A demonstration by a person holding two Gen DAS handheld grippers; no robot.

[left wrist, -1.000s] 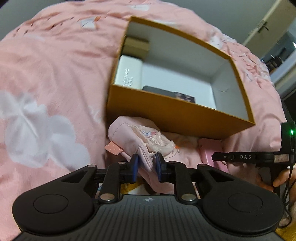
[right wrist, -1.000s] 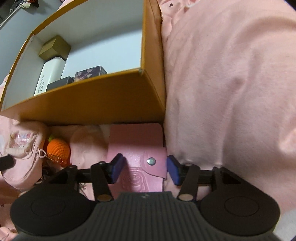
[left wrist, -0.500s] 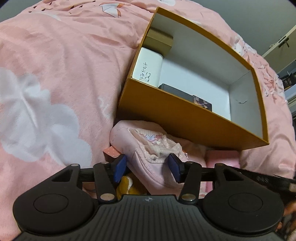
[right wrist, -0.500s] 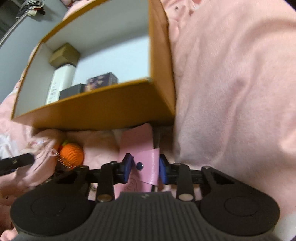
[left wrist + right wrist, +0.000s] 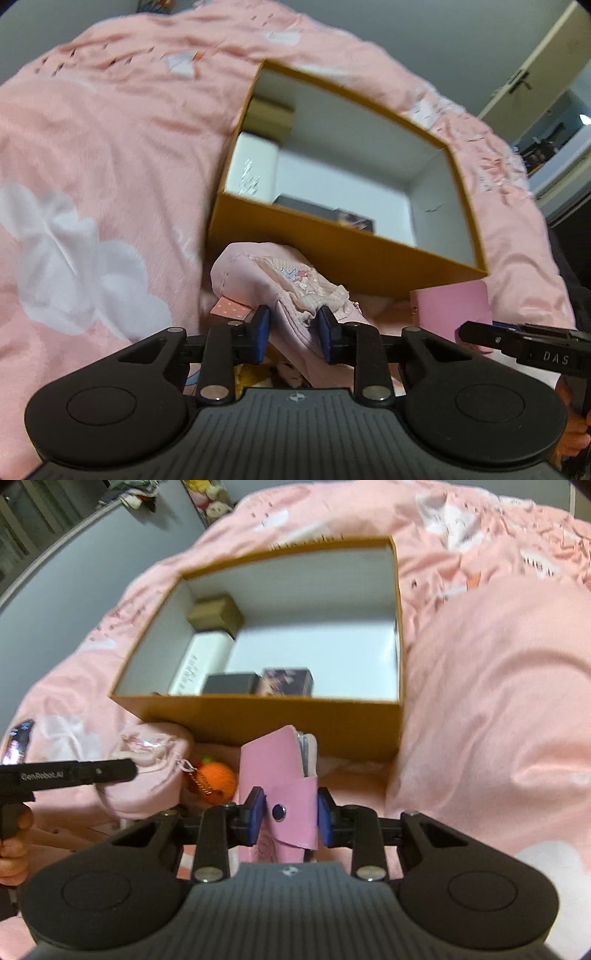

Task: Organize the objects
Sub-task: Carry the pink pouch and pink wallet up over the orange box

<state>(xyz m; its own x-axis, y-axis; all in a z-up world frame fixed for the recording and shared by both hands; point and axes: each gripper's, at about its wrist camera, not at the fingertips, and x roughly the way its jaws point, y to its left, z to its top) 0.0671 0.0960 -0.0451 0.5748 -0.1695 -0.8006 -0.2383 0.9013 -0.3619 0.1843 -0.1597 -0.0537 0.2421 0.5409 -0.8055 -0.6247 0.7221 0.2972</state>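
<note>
Four small boxes already lie inside the orange cardboard box [image 5: 258, 716]. In front of it, the right claw [image 5: 286, 814] grips a pink snap wallet [image 5: 284, 775], and the left claw [image 5: 293, 332] is clamped on a soft pink fabric pouch [image 5: 266, 284]; an orange crocheted ball [image 5: 218, 781] waits.

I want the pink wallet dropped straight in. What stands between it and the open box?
Only the box's near wall. The right gripper holds the pink wallet just in front of the orange box; it must clear that rim. Beyond it the floor on the right is bare; small boxes sit left.
</note>
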